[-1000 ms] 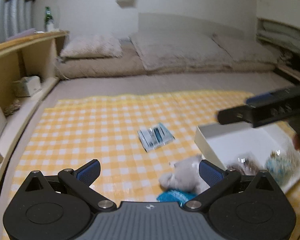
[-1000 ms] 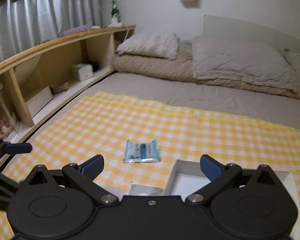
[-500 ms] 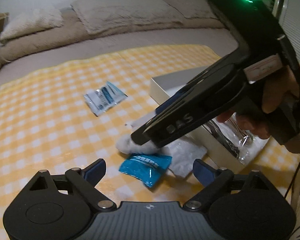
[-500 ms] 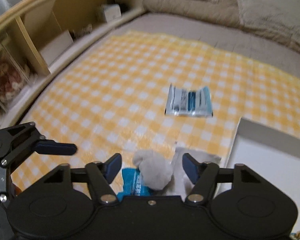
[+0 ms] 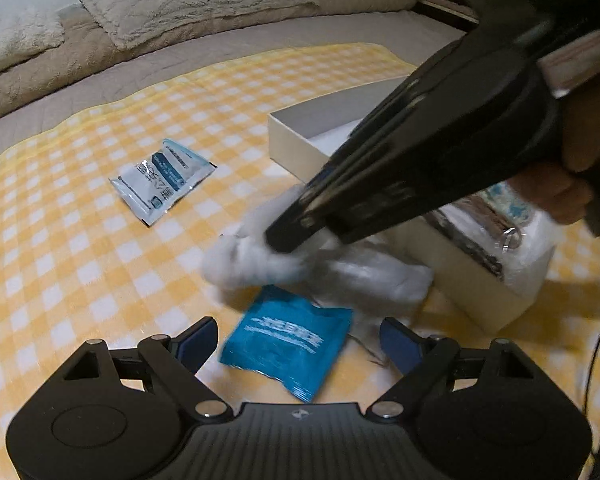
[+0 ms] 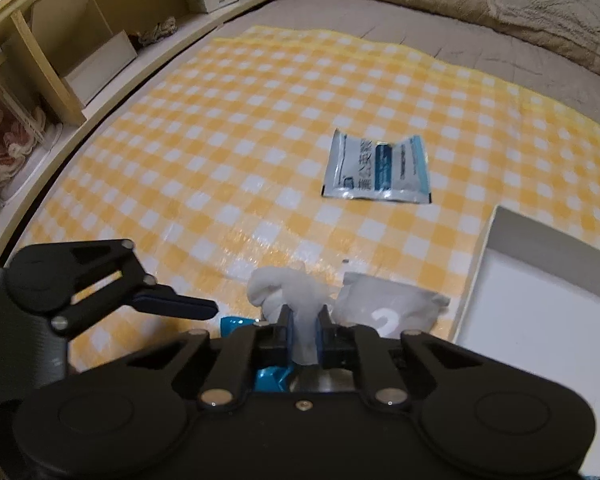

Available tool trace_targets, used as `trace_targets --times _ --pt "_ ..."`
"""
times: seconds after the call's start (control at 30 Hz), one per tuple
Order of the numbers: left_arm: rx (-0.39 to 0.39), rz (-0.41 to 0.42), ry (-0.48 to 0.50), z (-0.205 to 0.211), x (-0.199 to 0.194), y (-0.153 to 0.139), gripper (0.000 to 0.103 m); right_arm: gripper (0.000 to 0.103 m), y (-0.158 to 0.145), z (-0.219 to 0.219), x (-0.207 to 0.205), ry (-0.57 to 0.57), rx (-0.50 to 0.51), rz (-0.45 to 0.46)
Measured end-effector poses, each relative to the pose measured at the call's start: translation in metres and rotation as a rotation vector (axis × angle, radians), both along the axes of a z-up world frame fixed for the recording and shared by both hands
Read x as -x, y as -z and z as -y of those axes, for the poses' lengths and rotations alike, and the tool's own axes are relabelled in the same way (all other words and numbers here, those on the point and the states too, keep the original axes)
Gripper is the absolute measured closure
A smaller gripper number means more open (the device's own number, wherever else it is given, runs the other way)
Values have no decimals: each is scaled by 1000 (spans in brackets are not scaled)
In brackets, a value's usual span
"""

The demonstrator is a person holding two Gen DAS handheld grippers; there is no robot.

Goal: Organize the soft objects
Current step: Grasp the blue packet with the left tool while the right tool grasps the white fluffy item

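Observation:
A grey-white plush piece [image 6: 290, 286] lies on the yellow checked cloth [image 6: 220, 128]. My right gripper [image 6: 303, 332] is closing and its pads press on the plush from both sides. From the left wrist view the right gripper [image 5: 288, 238] slants down from the upper right onto the plush [image 5: 248, 262]. A blue packet [image 5: 288, 344] lies between the fingers of my left gripper [image 5: 298, 340], whose jaws are closing without touching it. A clear plastic bag [image 6: 388, 312] lies beside the plush. A silver-blue packet [image 6: 376, 168] lies farther off.
A white open box [image 5: 296, 140] stands to the right with wrapped items [image 5: 496, 216] inside. A hand [image 5: 560, 196] holds the right gripper. Wooden shelves [image 6: 60, 60] run along the left. Beige bedding [image 5: 180, 8] lies at the back.
Both grippers have come down toward the cloth. The right jaws went from wide apart to closed on the plush. The left jaws narrowed a little around the blue packet.

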State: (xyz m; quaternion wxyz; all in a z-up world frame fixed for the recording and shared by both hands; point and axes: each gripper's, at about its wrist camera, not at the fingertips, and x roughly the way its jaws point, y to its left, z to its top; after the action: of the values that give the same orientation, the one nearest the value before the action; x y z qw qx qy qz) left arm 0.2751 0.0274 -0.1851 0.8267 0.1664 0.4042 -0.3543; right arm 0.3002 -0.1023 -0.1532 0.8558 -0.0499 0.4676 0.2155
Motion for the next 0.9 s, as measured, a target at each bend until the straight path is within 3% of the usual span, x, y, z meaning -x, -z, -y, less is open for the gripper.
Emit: trace_targets --times 0.23,0.37,0.6,0.9 --pt "-6 -23 18 4 -15 8 29 93 -10 13 0 17 -9 32" --pt "-51 -65 26 8 -18 15 30 93 -12 17 -1 20 -19 32" --pt "-48 -115 41 7 -16 15 33 93 -14 16 1 13 -22 38" --pt "-66 -95 -12 11 -16 14 44 93 -15 14 4 6 -7 48"
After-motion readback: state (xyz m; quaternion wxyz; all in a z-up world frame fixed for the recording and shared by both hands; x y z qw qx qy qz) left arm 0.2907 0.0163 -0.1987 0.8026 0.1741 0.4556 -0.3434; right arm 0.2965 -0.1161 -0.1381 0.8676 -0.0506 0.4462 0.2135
